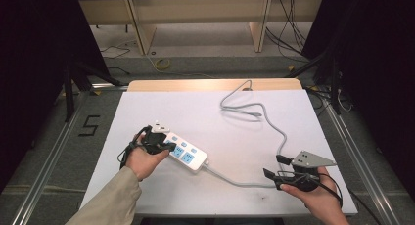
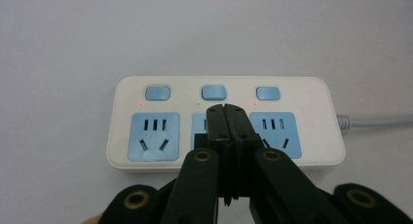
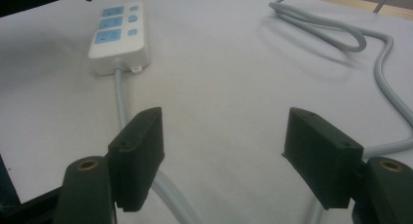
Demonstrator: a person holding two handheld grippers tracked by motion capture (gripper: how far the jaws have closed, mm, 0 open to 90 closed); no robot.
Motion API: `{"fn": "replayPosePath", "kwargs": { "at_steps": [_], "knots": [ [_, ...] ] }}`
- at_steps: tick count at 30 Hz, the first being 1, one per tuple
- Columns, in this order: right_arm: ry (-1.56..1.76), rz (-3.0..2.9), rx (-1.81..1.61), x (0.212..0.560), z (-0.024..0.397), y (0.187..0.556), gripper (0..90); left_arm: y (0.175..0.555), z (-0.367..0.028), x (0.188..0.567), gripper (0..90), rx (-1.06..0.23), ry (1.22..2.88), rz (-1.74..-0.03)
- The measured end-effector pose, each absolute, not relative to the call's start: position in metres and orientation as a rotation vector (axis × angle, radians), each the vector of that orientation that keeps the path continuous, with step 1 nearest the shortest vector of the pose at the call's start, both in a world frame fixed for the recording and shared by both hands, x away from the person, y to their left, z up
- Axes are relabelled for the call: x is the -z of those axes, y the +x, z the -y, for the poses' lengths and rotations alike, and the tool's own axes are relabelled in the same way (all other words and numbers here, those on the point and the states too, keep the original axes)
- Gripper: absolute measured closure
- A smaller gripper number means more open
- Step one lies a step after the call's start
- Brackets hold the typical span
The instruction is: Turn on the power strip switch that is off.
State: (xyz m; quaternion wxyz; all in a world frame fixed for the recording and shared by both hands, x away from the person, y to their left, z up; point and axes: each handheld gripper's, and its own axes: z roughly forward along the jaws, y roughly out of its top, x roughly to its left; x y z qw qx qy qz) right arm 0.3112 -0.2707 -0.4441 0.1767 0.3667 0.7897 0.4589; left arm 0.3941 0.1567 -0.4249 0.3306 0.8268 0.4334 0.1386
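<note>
High view: I have the left gripper (image 1: pixel 164 146) at lower left of centre, held in my left hand (image 1: pixel 143 160), forearm entering from the bottom edge in a beige sleeve (image 1: pixel 110 203). Its tips sit over the near end of the white power strip (image 1: pixel 188 156), which lies slantwise on the white table surface (image 1: pixel 220 127), left of centre.

Left gripper view: jaws fully together, nothing between them. Tips rest over the middle socket (image 2: pixel 199 126) of the strip, just below the middle blue button (image 2: pixel 214 92). Whether they touch the strip's face, I cannot tell.

The right gripper (image 1: pixel 280 172) is at lower right of the high view, right hand (image 1: pixel 318 193) under it, pointing left across the table. In the right gripper view its jaws stand wide apart and hold nothing; the grey cable (image 3: pixel 122 102) from the strip runs under the left jaw. The cable loops toward the far edge at upper right.
</note>
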Motion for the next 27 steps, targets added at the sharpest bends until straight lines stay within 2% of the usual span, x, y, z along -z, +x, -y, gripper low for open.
{"fn": "replayPosePath", "kwargs": {
  "at_steps": [27],
  "knots": [
    [1.043, -2.241, -1.299, 0.444, 0.271, 0.312, 31.1, 0.409, -0.145, 0.42, 89.8, -0.358, 2.189, -1.132]
  ]
}}
